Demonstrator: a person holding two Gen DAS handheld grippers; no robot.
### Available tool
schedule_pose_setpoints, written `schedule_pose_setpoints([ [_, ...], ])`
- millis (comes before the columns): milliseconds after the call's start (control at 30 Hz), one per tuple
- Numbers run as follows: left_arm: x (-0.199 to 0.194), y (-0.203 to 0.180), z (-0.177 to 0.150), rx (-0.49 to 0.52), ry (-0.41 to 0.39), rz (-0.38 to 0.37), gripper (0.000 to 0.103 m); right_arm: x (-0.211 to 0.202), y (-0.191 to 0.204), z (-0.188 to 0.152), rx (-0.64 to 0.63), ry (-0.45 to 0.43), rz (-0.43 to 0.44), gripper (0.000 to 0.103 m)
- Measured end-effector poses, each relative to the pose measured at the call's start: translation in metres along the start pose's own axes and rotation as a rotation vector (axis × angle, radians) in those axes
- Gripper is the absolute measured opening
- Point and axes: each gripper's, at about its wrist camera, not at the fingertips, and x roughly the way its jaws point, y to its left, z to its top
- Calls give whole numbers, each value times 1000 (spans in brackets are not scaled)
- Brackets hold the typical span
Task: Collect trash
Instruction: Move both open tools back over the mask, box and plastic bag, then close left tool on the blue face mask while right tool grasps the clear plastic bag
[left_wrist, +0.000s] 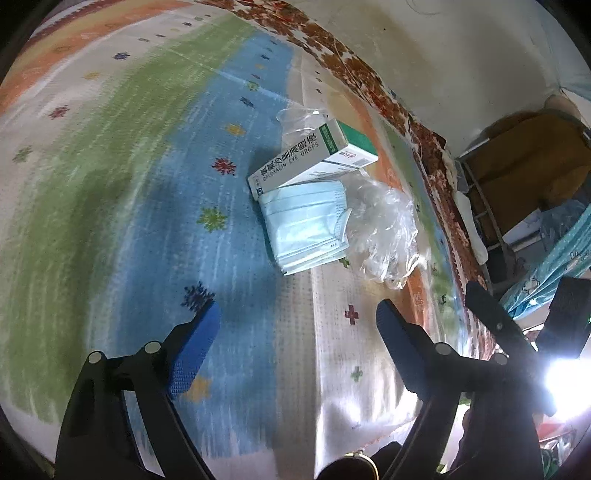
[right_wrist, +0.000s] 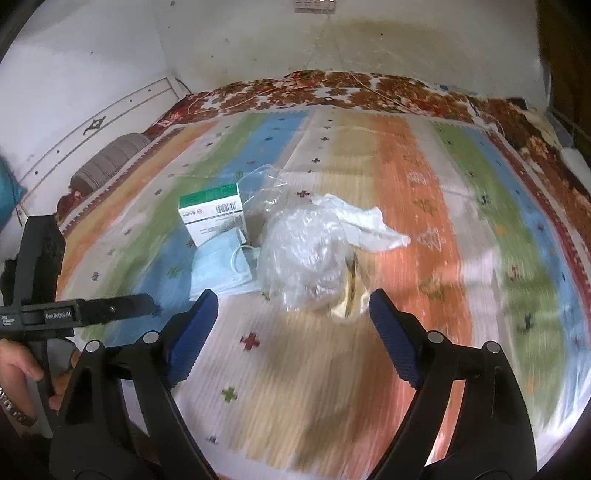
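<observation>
A small heap of trash lies on a striped mat. A white and green eye-drops box rests partly on a pale blue face mask. Beside them sits crumpled clear plastic, with a white tissue and a yellowish wrapper against it. My left gripper hangs open, short of the mask, nothing between its blue pads. My right gripper is open too, its fingertips flanking the near edge of the plastic without touching it.
The striped mat covers a bed with a red floral blanket along the wall. A grey rolled cushion lies at the left. A metal shelf with a brown box stands beside the bed. A person's hand holds the left gripper's handle.
</observation>
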Motion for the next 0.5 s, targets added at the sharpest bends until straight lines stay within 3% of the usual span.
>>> schedule_pose_setpoints([
  [300,37,12,13,-34,-8,-66,78,34,-11,-1,-16,32,-6,70],
  [500,46,17,12,-1,-59,-110,77,57,-10,1,-49,46,14,61],
])
